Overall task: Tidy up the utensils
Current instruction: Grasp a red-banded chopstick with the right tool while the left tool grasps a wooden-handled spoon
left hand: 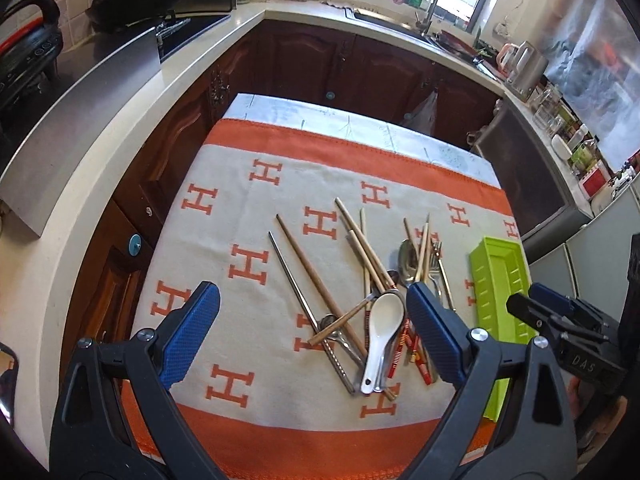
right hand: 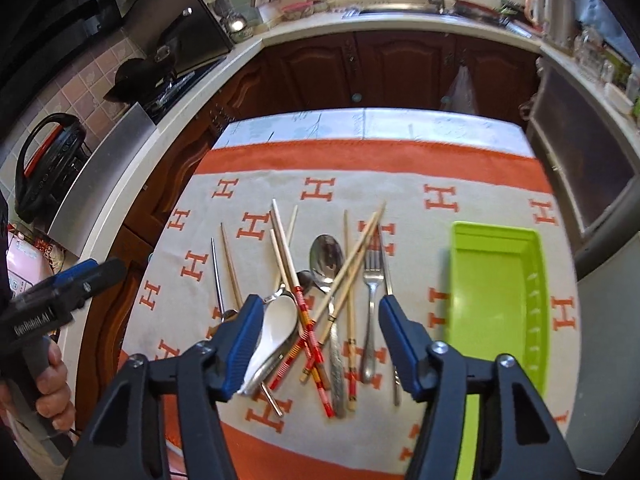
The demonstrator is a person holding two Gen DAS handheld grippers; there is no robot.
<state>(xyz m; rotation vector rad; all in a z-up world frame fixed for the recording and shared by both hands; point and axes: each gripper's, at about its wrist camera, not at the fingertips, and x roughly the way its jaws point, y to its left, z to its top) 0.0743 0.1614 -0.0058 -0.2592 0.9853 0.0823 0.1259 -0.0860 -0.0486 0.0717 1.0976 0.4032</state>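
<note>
Utensils (right hand: pixel 320 304) are heaped below both tongs, left (left hand: pixel 312 320) and right (right hand: pixel 316 336), parted and empty; "DAS" and "GenRobot.AI" are legible.

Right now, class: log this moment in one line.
left gripper: open, empty | right gripper: open, empty | utensils: piled on cloth | green tray: empty

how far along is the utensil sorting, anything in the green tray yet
Nothing looks done: the green tray shows only bare plastic. In hand: nothing. The left gripper and right gripper are both open over the pile, gripping nothing. Left: everything. The white spoon, metal spoon, fork and chopsticks lie tangled on the cloth beside the tray.
</note>
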